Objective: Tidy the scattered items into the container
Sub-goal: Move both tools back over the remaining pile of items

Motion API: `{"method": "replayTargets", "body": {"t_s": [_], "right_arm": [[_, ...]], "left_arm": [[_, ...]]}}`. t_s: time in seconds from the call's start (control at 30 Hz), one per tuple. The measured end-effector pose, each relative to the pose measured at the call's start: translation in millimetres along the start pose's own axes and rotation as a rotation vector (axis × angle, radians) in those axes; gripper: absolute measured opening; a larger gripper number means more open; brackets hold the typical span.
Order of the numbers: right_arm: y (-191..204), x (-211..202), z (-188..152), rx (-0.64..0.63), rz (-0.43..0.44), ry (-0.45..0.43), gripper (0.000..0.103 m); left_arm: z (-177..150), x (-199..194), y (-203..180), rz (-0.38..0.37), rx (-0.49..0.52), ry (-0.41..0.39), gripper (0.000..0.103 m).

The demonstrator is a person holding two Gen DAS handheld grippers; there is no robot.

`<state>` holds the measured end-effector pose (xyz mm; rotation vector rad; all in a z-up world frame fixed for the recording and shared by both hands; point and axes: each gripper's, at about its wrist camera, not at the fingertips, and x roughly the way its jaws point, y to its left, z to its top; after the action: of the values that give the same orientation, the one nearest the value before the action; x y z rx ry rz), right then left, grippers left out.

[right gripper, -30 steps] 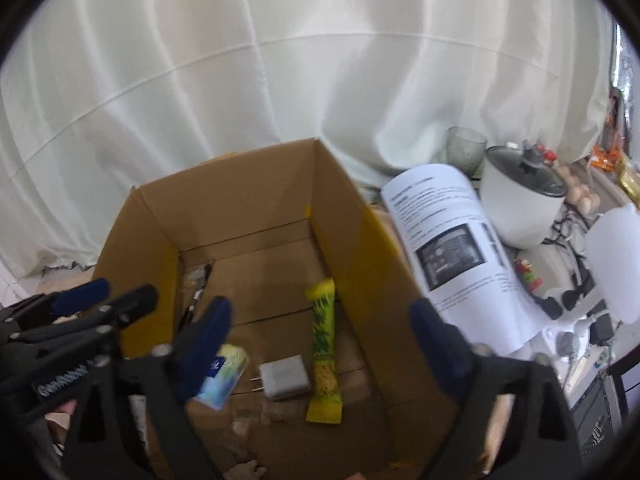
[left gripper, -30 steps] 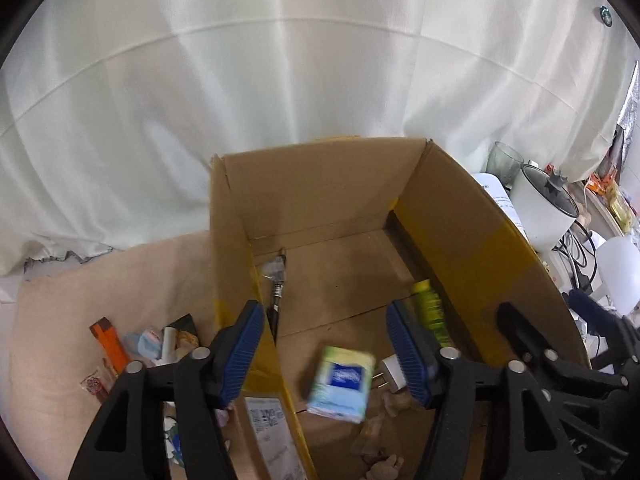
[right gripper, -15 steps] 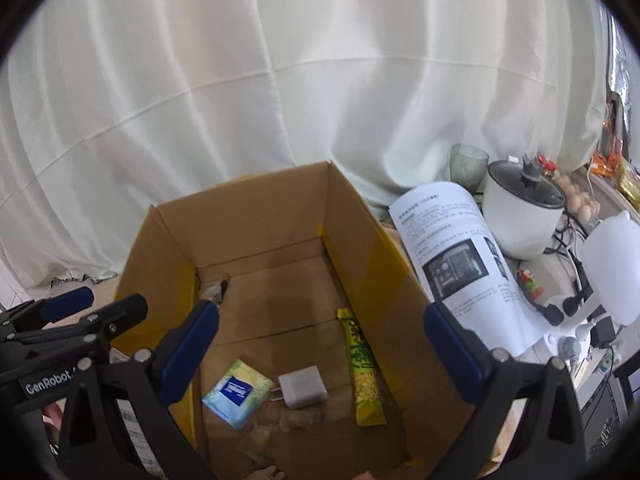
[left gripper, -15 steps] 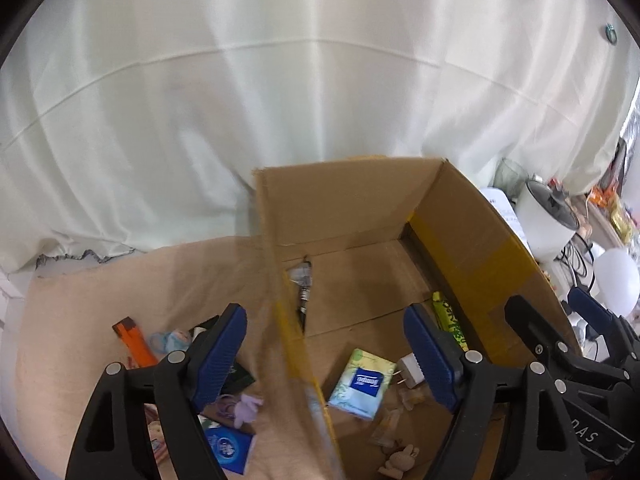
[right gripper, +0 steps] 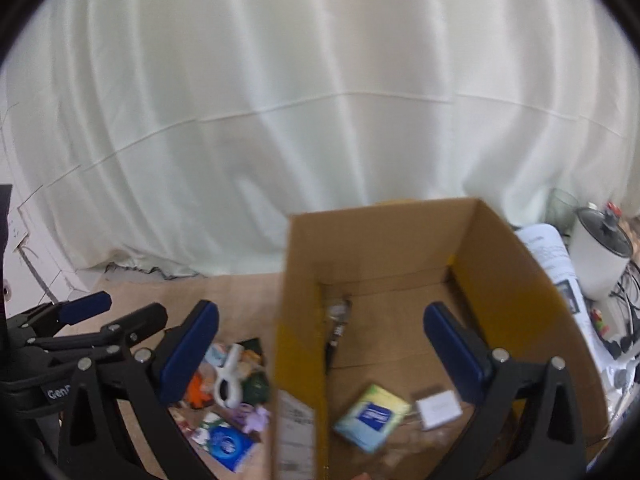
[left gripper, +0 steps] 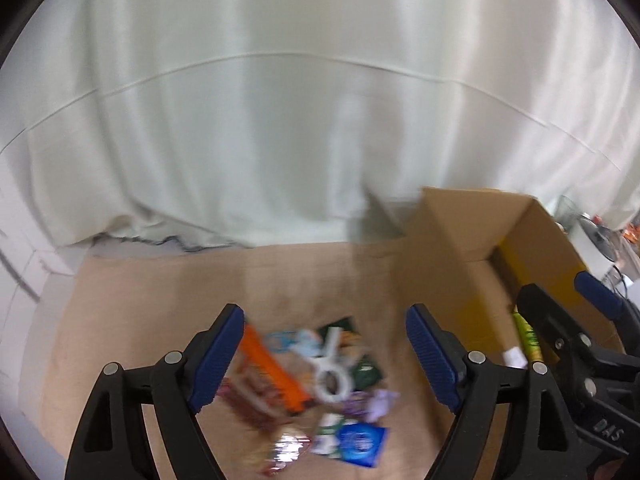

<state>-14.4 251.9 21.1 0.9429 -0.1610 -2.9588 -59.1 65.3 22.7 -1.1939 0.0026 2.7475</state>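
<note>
An open cardboard box (right gripper: 516,276) stands on the right; it also shows in the left wrist view (left gripper: 536,240). Inside lie a tissue pack (right gripper: 372,416), a white charger (right gripper: 436,406), a dark pen-like item (right gripper: 336,328) and a green-yellow snack bar (left gripper: 528,336). Left of the box a pile of scattered items lies on the tan surface: an orange tool (left gripper: 272,364), a white clip (left gripper: 330,372), a blue round-logo packet (left gripper: 360,444), dark green packets (left gripper: 366,372). My left gripper (left gripper: 326,360) is open and empty above the pile. My right gripper (right gripper: 320,348) is open and empty, straddling the box's left wall.
A white curtain (left gripper: 280,120) hangs behind. Right of the box are a printed paper sheet (right gripper: 556,256), a white rice cooker (right gripper: 600,256) and cables (right gripper: 624,336). The tan table surface (left gripper: 200,280) extends left to a white wall.
Both grippers swung left. The left gripper went from over the box to over the scattered pile. The tissue pack, falling a second ago, now lies in the box.
</note>
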Motion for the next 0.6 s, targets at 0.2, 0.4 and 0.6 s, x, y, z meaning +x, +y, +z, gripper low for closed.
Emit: {"method": "replayTargets", "body": {"t_s": [0.2, 0.4, 0.6], "right_arm": [[63, 15, -3, -0.09, 0.091, 0.014, 0.103], [102, 30, -11, -0.127, 0.105, 0.044, 0.103], [122, 45, -19, -0.146, 0.109, 0.064, 0.103]], "left_arm": [[-11, 0, 53, 0.04, -0.041, 0.001, 0.084], [-28, 5, 96, 0.05, -0.077, 0.011, 0.084], [-47, 22, 123, 0.048, -0.102, 0.034, 0.084]]}}
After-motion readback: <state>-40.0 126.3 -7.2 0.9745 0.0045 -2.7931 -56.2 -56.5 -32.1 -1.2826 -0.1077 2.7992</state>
